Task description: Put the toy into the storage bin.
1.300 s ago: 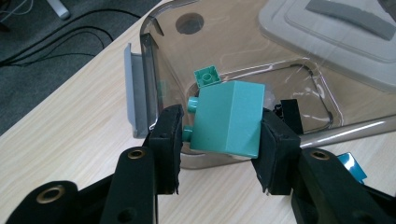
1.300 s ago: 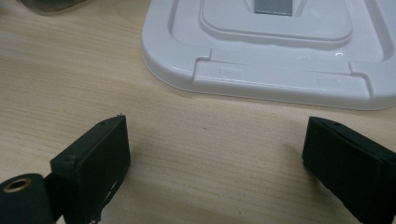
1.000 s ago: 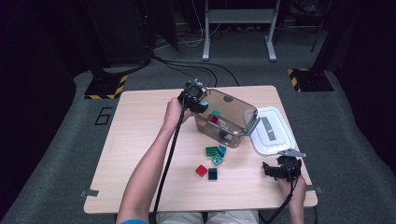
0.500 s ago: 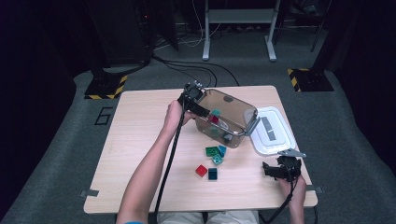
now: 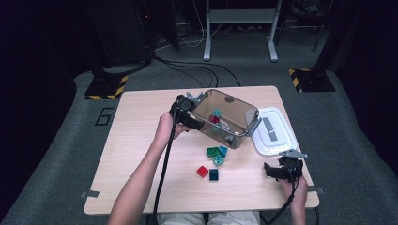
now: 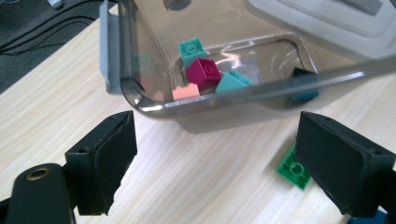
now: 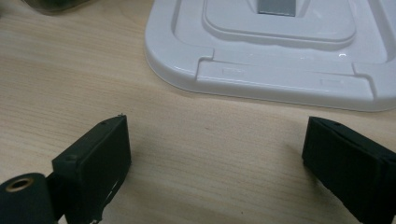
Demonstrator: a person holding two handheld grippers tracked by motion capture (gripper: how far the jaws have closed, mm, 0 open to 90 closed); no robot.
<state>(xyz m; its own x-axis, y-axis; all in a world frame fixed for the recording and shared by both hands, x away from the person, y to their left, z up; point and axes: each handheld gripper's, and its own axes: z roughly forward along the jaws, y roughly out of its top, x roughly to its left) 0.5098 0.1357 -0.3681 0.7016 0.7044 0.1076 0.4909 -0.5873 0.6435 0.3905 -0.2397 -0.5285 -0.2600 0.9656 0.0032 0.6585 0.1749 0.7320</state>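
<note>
Left gripper view: my left gripper has open fingers, empty, just short of the tilted bin's rim, bricks inside. Right gripper is open too, farther from the bin.

The clear smoky box is lying tipped on the bench, with coloured bricks sitting inside; more bricks are lying loose beside it.
</note>
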